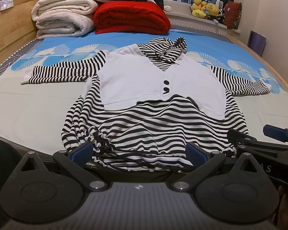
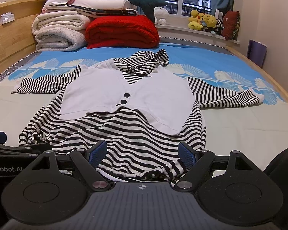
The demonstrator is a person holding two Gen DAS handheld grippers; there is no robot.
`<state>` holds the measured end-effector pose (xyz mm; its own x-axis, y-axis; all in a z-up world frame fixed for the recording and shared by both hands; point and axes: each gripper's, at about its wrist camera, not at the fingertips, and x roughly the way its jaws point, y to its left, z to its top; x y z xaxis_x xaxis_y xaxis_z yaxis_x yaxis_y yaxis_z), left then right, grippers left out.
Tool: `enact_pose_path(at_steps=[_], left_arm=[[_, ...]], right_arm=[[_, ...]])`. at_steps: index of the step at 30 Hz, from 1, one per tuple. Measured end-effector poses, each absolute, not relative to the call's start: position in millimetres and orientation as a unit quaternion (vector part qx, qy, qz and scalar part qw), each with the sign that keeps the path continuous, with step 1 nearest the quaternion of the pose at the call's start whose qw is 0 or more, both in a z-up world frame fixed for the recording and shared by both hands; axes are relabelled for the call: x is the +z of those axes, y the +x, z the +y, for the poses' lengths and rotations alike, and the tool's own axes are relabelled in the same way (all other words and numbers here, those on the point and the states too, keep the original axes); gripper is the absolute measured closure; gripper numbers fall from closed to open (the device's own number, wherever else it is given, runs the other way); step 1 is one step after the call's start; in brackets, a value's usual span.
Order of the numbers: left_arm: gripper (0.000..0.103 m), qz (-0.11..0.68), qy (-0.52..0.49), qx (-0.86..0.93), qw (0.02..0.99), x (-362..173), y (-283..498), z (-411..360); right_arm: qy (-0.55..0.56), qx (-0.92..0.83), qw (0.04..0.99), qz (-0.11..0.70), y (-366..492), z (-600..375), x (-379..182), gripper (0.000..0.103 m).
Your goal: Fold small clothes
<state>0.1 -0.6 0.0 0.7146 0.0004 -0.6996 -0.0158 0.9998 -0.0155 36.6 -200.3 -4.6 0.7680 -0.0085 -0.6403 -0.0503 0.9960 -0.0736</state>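
A small black-and-white striped hoodie (image 1: 144,126) with a white vest front (image 1: 136,80) lies flat, face up, on the bed, sleeves spread to both sides and hood (image 1: 169,48) at the far end. My left gripper (image 1: 139,152) stands open over the left part of the near hem, beside the gathered drawstring (image 1: 98,137); its pads are not pressing the cloth. My right gripper (image 2: 142,152) is open over the right part of the hem of the hoodie (image 2: 128,130). Each gripper shows at the edge of the other's view: the right gripper (image 1: 257,134), the left gripper (image 2: 17,141).
Folded white blankets (image 1: 63,17) and a red blanket (image 1: 132,17) are stacked at the head of the bed. Soft toys (image 1: 205,9) sit on the window sill. The wooden bed frame (image 1: 11,32) runs along both sides. A purple bag (image 1: 257,42) stands by the right wall.
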Motion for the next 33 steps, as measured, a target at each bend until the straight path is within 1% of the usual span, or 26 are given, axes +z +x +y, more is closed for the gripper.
enact_pose_path(at_steps=[7, 12, 15, 18, 20, 23, 25, 26, 28, 29, 30, 31, 33], left_arm=[[0.001, 0.374, -0.011, 0.008, 0.927, -7.3, -0.6, -10.3], [0.001, 0.352, -0.025, 0.004, 0.936, 3.3, -1.7, 0.1], [0.001, 0.333, -0.041, 0.003, 0.942, 7.6, -3.5, 3.6], [0.001, 0.282, -0.064, 0.006, 0.957, 19.2, -9.2, 9.9], [0.002, 0.286, -0.064, 0.014, 0.956, 22.0, -8.6, 11.9], [0.014, 0.273, -0.067, 0.037, 0.959, 33.9, -8.9, 25.5], [0.036, 0.310, -0.066, 0.041, 0.948, 29.2, -2.0, 26.3], [0.041, 0.316, -0.057, 0.038, 0.946, 27.4, 0.9, 25.4], [0.061, 0.331, -0.033, 0.023, 0.943, 25.4, 9.5, 21.0], [0.064, 0.338, -0.024, 0.015, 0.941, 26.9, 15.9, 19.5], [0.070, 0.344, -0.020, 0.009, 0.939, 28.2, 22.7, 18.6], [0.072, 0.352, -0.019, 0.003, 0.936, 27.8, 29.7, 18.2], [0.072, 0.348, -0.012, -0.005, 0.937, 35.7, 46.0, 20.7]], right_arm=[[-0.041, -0.001, 0.942, 0.334, 37.0, -202.3, -2.5, 0.021], [-0.027, -0.019, 0.947, 0.321, 38.0, -210.5, 4.8, 0.021], [-0.015, -0.022, 0.952, 0.306, 38.4, -218.1, 15.5, 0.027], [0.003, -0.020, 0.957, 0.290, 41.6, -229.5, 31.9, 0.030], [0.013, -0.018, 0.962, 0.274, 45.9, -240.7, 47.2, 0.030], [0.030, -0.022, 0.968, 0.249, 55.8, -262.8, 71.4, 0.030], [0.039, -0.020, 0.971, 0.237, 65.0, -278.6, 83.6, 0.030], [0.042, -0.019, 0.972, 0.230, 70.4, -287.4, 89.6, 0.030], [0.042, -0.010, 0.975, 0.217, 81.5, -303.1, 97.3, 0.030], [0.039, -0.002, 0.977, 0.211, 88.9, -311.2, 99.6, 0.031], [0.034, 0.004, 0.978, 0.207, 96.2, -317.9, 101.6, 0.034], [0.026, 0.008, 0.979, 0.204, 104.5, -324.2, 102.7, 0.039], [0.011, 0.014, 0.979, 0.202, 122.0, -334.8, 102.7, 0.044]])
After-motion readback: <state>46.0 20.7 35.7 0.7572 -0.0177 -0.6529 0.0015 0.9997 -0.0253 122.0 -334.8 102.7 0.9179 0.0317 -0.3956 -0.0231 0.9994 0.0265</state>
